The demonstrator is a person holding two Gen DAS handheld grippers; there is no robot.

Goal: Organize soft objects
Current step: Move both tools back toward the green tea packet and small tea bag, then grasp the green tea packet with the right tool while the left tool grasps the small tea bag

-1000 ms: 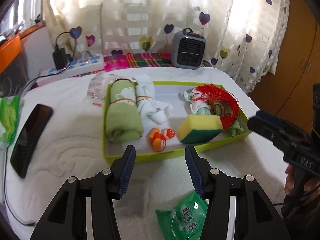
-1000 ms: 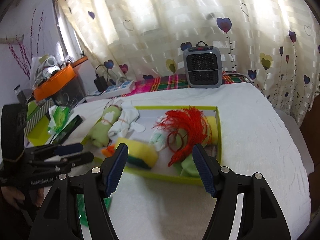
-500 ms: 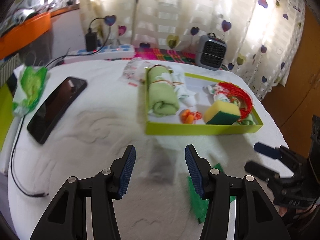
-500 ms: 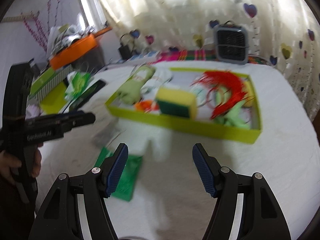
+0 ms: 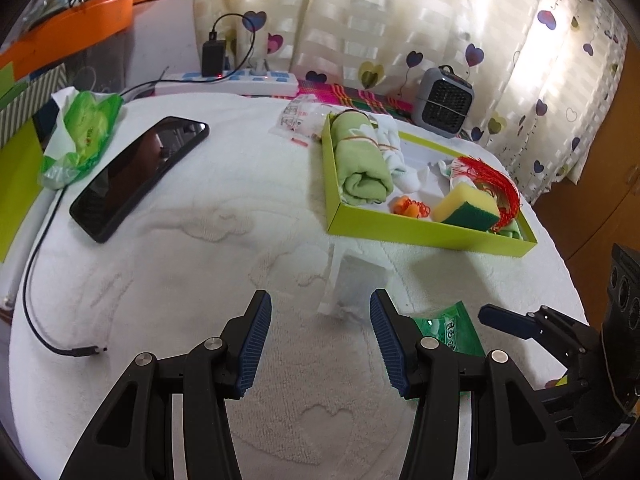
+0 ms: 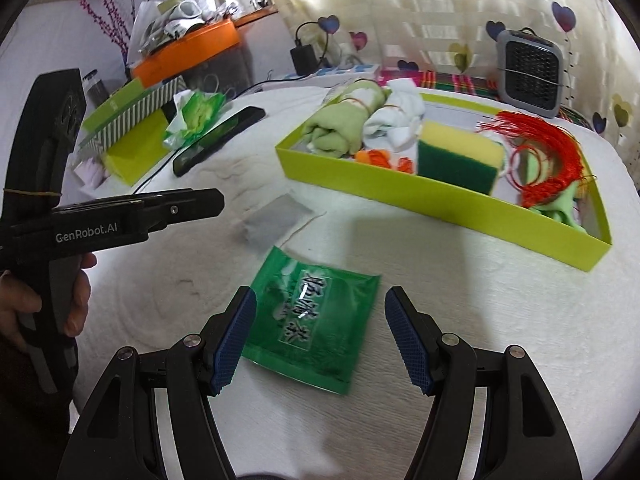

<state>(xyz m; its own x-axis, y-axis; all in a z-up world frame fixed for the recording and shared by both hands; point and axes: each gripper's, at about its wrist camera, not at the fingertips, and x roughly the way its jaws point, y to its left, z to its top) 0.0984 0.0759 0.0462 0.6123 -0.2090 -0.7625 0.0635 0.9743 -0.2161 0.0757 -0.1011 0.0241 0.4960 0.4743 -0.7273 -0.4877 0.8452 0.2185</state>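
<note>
A lime tray point(image 5: 420, 235) point(image 6: 440, 200) on the white towel holds a rolled green cloth point(image 5: 360, 164) point(image 6: 340, 128), white cloth point(image 6: 400, 120), a yellow-green sponge point(image 5: 468, 206) point(image 6: 460, 156), red tassel threads point(image 6: 548, 156) and an orange bit point(image 5: 408, 208). A flat green packet point(image 6: 316, 312) point(image 5: 448, 330) lies on the towel just ahead of my open right gripper point(image 6: 320, 336). A small grey clear pouch point(image 5: 356, 284) point(image 6: 276, 220) lies ahead of my open, empty left gripper point(image 5: 320, 340).
A black phone point(image 5: 140, 172) and a crumpled green bag point(image 5: 80, 136) lie at left, with a black cable point(image 5: 36, 280). A power strip point(image 5: 228, 80) and a small grey heater point(image 5: 444, 104) stand at the back. An orange shelf point(image 6: 188, 48) is far left.
Both grippers have pulled back from the tray and lowered toward the near part of the towel. The green packet now lies between the right gripper's fingers' line; the tray looks farther away.
</note>
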